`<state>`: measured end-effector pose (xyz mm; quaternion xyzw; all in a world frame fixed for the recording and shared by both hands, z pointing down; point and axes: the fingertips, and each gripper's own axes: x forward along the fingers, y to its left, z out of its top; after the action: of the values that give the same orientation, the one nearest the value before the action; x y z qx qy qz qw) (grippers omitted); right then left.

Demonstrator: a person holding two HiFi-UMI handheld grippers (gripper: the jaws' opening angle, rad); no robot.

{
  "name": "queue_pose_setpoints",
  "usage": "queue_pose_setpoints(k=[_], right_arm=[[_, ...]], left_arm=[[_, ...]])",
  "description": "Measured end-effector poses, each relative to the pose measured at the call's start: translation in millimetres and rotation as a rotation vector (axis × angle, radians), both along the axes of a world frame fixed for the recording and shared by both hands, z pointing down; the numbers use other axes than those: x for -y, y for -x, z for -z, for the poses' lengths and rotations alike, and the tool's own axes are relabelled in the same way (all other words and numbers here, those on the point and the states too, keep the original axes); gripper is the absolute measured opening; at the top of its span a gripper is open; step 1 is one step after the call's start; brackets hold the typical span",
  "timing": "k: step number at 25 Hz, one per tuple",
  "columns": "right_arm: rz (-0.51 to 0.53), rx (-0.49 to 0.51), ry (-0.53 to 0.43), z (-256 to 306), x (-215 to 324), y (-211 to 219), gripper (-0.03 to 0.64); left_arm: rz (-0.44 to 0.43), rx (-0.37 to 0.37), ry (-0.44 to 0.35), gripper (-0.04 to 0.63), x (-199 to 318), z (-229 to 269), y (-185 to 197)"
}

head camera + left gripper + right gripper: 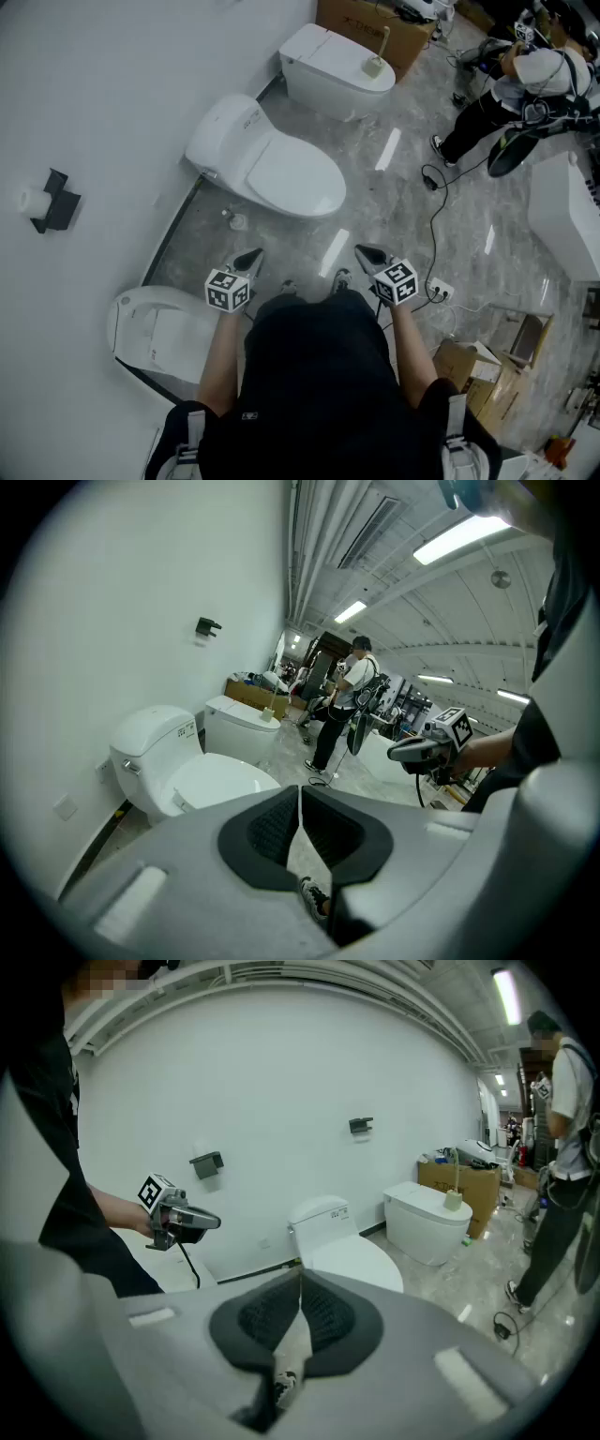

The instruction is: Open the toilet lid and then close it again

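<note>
Two tools, left gripper (pixel 248 260) and right gripper (pixel 370 253), are held clenched and empty, short of the toilet (pixel 221 129); lid (pixel 286 175) lies shut. Opening judged not started: lid's front rim is to be reached, lifted.

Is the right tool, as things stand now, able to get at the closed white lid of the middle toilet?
Probably yes. The right tool, shut and empty, hangs short of the closed white toilet lid, with only grey marbled floor between them. The person would likely need to lean forward.
</note>
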<state>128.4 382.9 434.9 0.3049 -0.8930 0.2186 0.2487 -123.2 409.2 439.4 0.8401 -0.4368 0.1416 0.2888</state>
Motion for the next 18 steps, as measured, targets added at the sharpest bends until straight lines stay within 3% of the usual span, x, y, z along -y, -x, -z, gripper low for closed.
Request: queue_pose_setpoints(k=[18], right_arm=[[-0.029,-0.004,-0.012,-0.3,6.3,12.4,0.003]], left_arm=[[-0.031,0.001,-0.024,0.020,7.3,2.7,9.6]])
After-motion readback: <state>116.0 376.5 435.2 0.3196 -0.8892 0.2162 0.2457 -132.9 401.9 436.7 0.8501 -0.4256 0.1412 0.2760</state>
